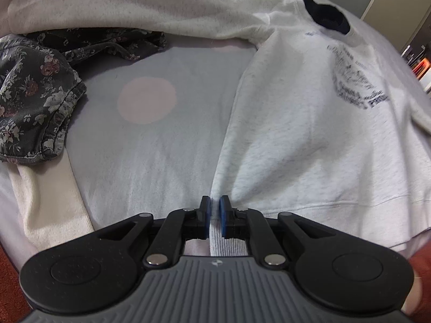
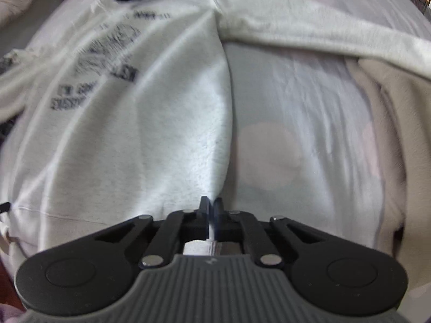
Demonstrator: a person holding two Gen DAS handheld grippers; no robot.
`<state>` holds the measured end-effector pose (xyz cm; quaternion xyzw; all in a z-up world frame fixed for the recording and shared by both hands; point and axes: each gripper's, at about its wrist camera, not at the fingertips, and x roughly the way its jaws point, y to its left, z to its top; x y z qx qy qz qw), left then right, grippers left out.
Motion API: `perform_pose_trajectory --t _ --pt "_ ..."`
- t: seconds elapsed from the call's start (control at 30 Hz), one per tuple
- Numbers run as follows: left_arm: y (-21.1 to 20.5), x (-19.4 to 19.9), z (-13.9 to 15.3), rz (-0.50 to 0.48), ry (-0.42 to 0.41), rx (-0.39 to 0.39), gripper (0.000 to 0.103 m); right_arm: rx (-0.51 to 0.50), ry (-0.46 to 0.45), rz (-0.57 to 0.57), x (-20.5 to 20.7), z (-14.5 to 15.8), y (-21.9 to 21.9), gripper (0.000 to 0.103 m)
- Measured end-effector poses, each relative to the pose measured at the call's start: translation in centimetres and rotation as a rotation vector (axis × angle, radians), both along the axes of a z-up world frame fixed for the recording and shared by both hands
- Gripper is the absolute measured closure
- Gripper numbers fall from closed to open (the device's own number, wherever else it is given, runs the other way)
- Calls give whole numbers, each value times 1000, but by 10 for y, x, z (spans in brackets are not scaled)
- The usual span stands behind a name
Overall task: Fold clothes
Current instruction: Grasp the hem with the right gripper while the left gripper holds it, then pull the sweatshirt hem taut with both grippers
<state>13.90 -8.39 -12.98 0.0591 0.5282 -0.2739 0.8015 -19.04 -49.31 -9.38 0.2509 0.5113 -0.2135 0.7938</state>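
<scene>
One bed sheet (image 1: 150, 145), pale grey with pink dots. One white sweatshirt (image 1: 309, 140) spread flat on it, print up, long axis from hem nearby to dark collar (image 1: 326, 16) far off, both sleeves out sideways. Beside it: one dark floral garment (image 1: 29, 99), one cream garment (image 2: 398, 140). Left gripper (image 1: 214, 210) and right gripper (image 2: 211, 210) each clamped on a hem corner.

Right gripper (image 2: 211, 210) jaws pinch the white sweatshirt (image 2: 129, 134) hem corner.
</scene>
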Motion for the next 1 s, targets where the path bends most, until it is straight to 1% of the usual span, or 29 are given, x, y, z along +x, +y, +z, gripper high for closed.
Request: perform_pose_trajectory --t 0.1,0.17,0.2,0.23,0.27,0.3,0.37,0.43,0.53,0.6,0.67,0.73,0.77,0.8,0.9,1.0 --pt "11 7 32 -24 35 -105 99 -55 -36 21 -9 45 1 100" --pt "16 9 57 -42 40 -164 100 -92 -60 35 -15 75 2 100" --pt "17 8 68 -51 23 -162 103 -111 -72 42 -18 90 2 100" --pt "19 8 78 -55 -3 -146 103 -133 -75 50 -20 103 3 101" --pt "22 7 86 -57 -15 -139 103 -162 -45 64 -20 111 4 101" --pt "26 9 88 -56 -4 -143 103 -166 -19 73 -20 113 4 101" --pt "32 11 84 -56 31 -141 103 -135 21 86 -21 103 5 101" --pt "34 12 70 -53 59 -118 103 -113 63 102 -22 86 8 101" --pt "36 12 49 -51 94 -83 103 -161 130 121 -20 51 14 101" --pt "32 8 38 -63 90 -64 103 -167 144 107 -23 36 11 100" --pt "24 4 28 -72 93 -51 97 -157 150 89 -29 27 5 100" --pt "15 2 18 -78 110 -50 74 -144 151 78 -32 22 0 100" --pt "10 1 13 -81 117 -49 69 -138 147 72 -33 22 -1 100" --pt "4 -1 8 -84 120 -49 63 -136 142 70 -34 22 -1 100" --pt "-9 -4 -6 -86 146 -57 61 -134 129 65 -35 22 1 100" --pt "-19 -6 -22 -73 183 -42 61 -129 116 56 -36 21 3 100"
